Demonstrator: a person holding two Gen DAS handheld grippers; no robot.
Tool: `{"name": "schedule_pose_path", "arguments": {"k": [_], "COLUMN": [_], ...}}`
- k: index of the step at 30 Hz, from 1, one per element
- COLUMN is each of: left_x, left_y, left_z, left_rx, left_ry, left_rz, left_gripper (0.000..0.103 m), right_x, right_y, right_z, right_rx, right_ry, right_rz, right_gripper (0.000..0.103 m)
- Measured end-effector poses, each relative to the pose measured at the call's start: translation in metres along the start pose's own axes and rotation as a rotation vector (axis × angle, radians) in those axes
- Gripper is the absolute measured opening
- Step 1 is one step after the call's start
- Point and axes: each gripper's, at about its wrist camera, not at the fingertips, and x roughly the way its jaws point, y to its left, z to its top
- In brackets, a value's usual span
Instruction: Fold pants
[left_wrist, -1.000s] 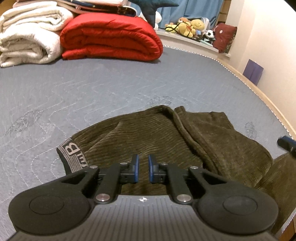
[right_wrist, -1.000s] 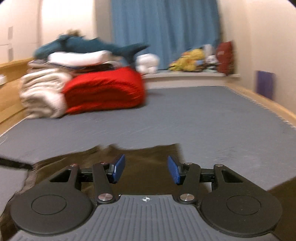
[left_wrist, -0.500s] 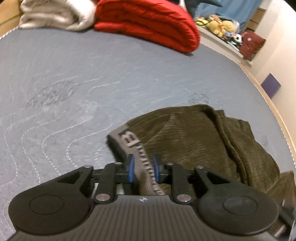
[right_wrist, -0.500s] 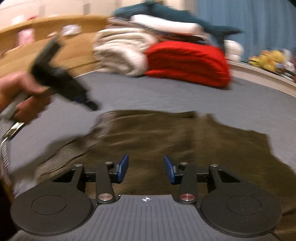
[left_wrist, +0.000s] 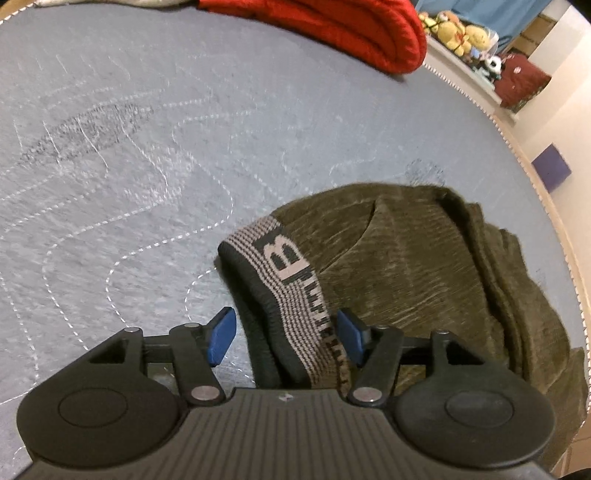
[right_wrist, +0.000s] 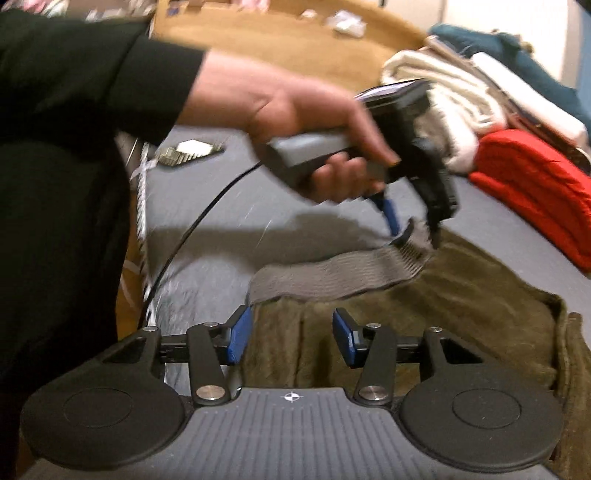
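Olive corduroy pants lie crumpled on the grey mattress. Their striped grey waistband with a letter B runs between the blue pads of my left gripper. Those jaws are opening, and the left pad stands apart from the band. From the right wrist, a hand holds the left gripper over the waistband's far end. My right gripper hovers over the pants just below the waistband, jaws opening, with no fabric pinched between the pads.
A folded red duvet and white blankets are stacked at the head of the bed. Plush toys sit on a ledge. The mattress edge runs close on the right. A black cable trails from the left gripper.
My left gripper moved left and down onto the waistband, and its jaws went from nearly shut to wide. The right gripper swung left and rolled, so the hand with the left gripper came into view.
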Motion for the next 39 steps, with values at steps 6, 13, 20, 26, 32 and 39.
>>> {"name": "schedule_pose_path", "arguments": {"k": [6, 13, 20, 26, 32, 39], "left_x": [0.007, -0.014, -0.048, -0.042, -0.071, -0.078], "left_y": [-0.012, -0.011, 0.013, 0.030, 0.020, -0.023], "left_z": [-0.002, 0.004, 0.007, 0.001, 0.003, -0.003], "left_rx": [0.069, 0.080, 0.029, 0.005, 0.015, 0.140], "left_ry": [-0.023, -0.089, -0.150, -0.103, -0.232, -0.258], "left_rz": [0.024, 0.007, 0.011, 0.068, 0.202, 0.103], "left_gripper": [0.055, 0.023, 0.021, 0.032, 0.053, 0.052], "right_x": [0.017, 0.018, 0.026, 0.030, 0.019, -0.022], "right_y": [0.018, 0.007, 0.026, 0.034, 0.022, -0.022], "right_z": [-0.005, 0.015, 0.029, 0.039, 0.037, 0.030], "right_rx": [-0.115, -0.066, -0.105, -0.109, -0.031, 0.147], "right_ry": [0.086, 0.073, 0.034, 0.008, 0.041, -0.012], "right_rz": [0.008, 0.051, 0.084, 0.092, 0.060, -0.016], "right_gripper": [0.033, 0.007, 0.007, 0.007, 0.052, 0.055]}}
